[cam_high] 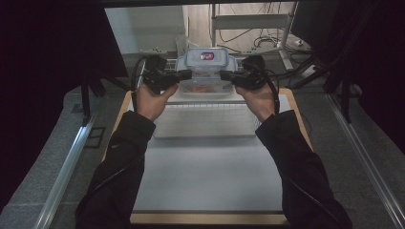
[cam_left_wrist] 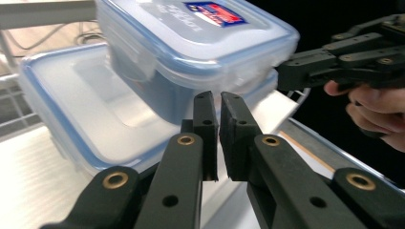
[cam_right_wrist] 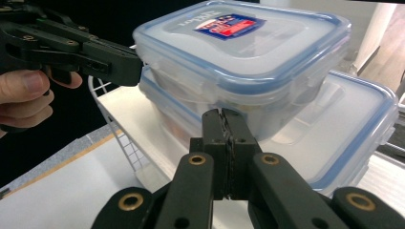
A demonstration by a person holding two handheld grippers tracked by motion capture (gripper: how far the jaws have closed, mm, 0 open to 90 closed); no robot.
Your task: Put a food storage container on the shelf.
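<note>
Now, left tool (cam_left_wrist: 218, 102): jaws together, tips at the small lidded container (cam_high: 206, 59).
Right tool (cam_right_wrist: 222, 119): jaws together, tips at it.
Container: stacked on larger container (cam_right_wrist: 353, 124), 12 o'clock on table (cam_high: 210, 176); label up, long axis 9-to-3.

Both forearms, in dark sleeves, are reaching forward from the bottom of the high view, angling slightly inward. The left hand (cam_high: 152, 101) is gripping the left gripper (cam_high: 187, 74) from below, its jaws pointing right toward the other gripper. The right hand (cam_high: 260, 101) is holding the right gripper (cam_high: 224, 75) the same way, pointing left. Both pairs of jaws are standing closed (a thin slit between the left pair, seen in the left gripper view).
</note>
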